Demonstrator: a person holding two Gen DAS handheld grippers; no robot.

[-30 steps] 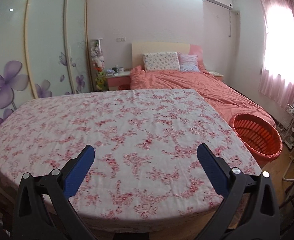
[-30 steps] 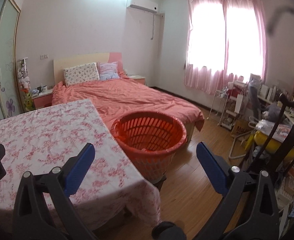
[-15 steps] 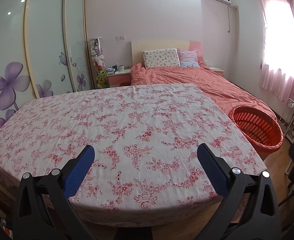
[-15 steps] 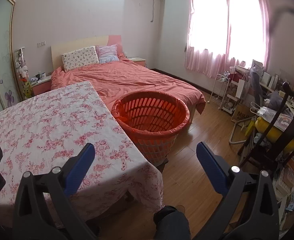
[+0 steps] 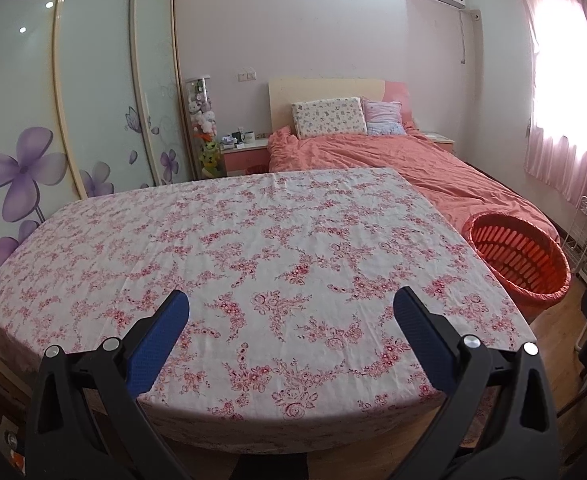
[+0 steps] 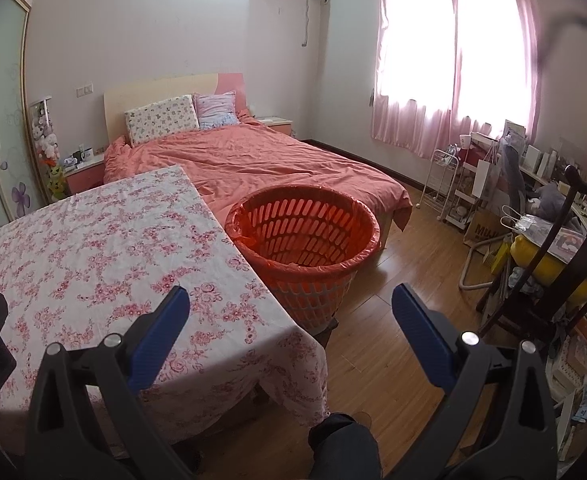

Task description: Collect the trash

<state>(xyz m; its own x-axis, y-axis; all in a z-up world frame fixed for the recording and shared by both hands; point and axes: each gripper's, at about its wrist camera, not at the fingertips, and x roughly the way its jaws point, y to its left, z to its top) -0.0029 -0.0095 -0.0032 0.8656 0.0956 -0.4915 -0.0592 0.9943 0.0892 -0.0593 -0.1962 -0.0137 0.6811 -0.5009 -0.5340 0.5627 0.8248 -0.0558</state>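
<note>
I see an orange slatted basket [image 6: 303, 236] lined with an orange bag, standing upright on the wooden floor [image 6: 393, 320]. It sits just beside the flowered counter [image 6: 93, 248] corner, near the bed's [image 6: 273, 160] foot.

Both claws higher, farther back

From the left wrist we look forward between spread jaws, over the near edge of the floral tabletop [image 5: 277, 248] toward the bed [image 5: 393, 160] and wardrobe doors [image 5: 93, 92]. From the right wrist we face further right, over the tabletop's near right corner, the wooden floor [image 6: 393, 320] and the window [image 6: 453, 48]. Both views share the tabletop, the bed and the orange basket [image 5: 521, 256] [image 6: 305, 240], which sits nearer in the right view.
</note>
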